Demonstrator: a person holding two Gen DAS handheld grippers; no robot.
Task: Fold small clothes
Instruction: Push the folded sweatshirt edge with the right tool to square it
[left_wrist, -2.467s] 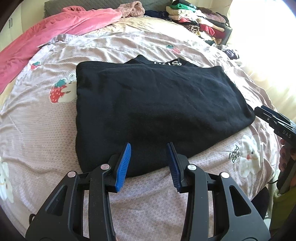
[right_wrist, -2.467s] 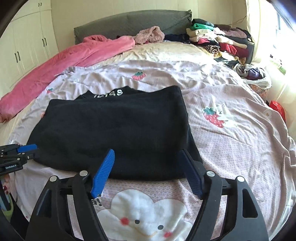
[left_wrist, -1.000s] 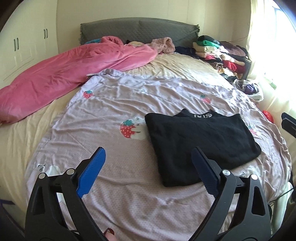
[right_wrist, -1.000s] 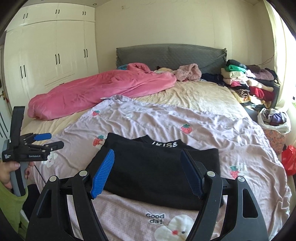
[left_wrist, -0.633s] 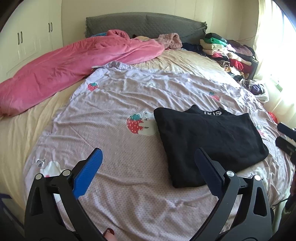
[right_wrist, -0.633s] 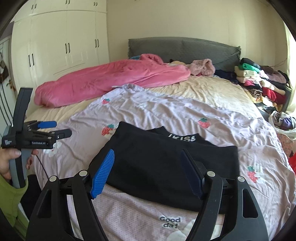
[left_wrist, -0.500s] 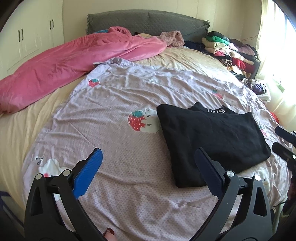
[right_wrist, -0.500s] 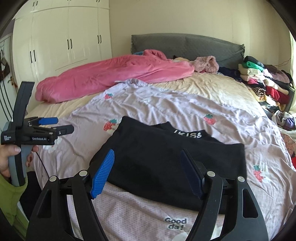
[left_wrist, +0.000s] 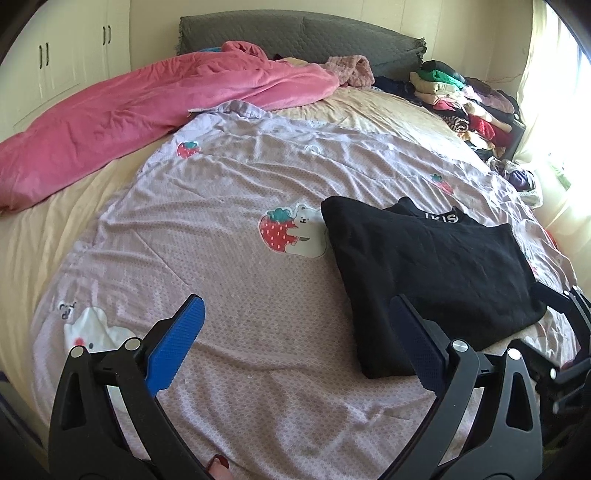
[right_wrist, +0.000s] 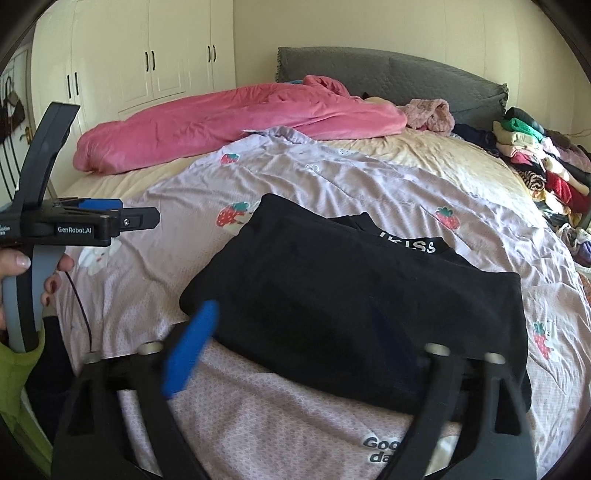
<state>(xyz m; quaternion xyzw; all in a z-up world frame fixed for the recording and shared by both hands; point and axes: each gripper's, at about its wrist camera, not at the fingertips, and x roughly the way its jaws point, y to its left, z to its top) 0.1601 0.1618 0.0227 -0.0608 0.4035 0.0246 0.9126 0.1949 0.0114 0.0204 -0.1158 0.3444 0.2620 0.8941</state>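
Left gripper and right gripper, fingers spread wide, both empty.

Home bedroom: bed, wardrobe, clothes pile.

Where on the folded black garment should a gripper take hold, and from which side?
Probably the near hem of the black garment, approached from the foot of the bed. That edge lies flat and free, facing the open right gripper; the collar end points away toward the headboard.
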